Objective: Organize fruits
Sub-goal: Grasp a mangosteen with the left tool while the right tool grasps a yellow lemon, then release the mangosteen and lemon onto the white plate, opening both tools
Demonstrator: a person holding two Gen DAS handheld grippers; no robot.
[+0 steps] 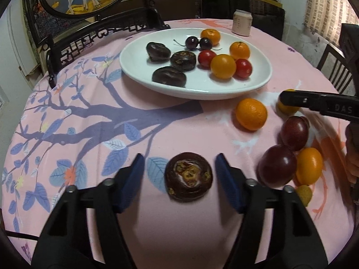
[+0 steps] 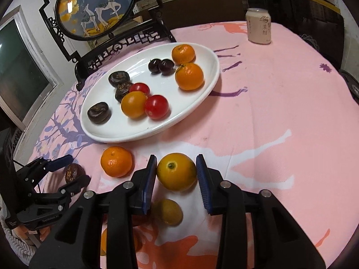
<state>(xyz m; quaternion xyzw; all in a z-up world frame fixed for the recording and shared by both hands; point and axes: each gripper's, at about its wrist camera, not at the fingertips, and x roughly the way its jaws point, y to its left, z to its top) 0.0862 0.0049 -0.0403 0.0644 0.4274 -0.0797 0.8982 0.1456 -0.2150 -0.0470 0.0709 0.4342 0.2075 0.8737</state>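
Straddling a dark, wrinkled fruit [image 1: 189, 176] on the pink cloth, the left claw [image 1: 179, 179] stands open: its blue ribbed pads sit on either side of the fruit with clear gaps, touching nothing. The fruit is a flattened round with a cracked, yellowish centre. Seen from the right wrist, that same fruit is half hidden behind the left claw's black frame.

The right claw [image 2: 176, 174] brackets a smooth yellow-orange fruit [image 2: 176, 171] with a green stem scar; its left pad touches the skin and the right pad sits at its edge, so it looks gripped. Below it, a smaller yellow fruit [image 2: 168, 211] lies blurred and partly covered by the claw's body. A pebbly mandarin [image 2: 116, 161] rests just beside, on the cloth [image 2: 269, 123], which is soft, printed with purple branches and blue leaves.

Near the left view's right edge, two glossy dark-red plums [image 1: 277, 165] and an oval orange fruit [image 1: 309, 165] cluster together, touching; motion blur smears that corner.

Further back, a glazed white oval plate [image 2: 202, 94] holds three wrinkled dark fruits, two red tomatoes, a smooth orange one, two mandarins and two dark cherries. Beyond it stands a pale can [image 2: 258, 25] on the bench, and a carved black frame with a round deer picture [image 2: 96, 6], its top cut off.
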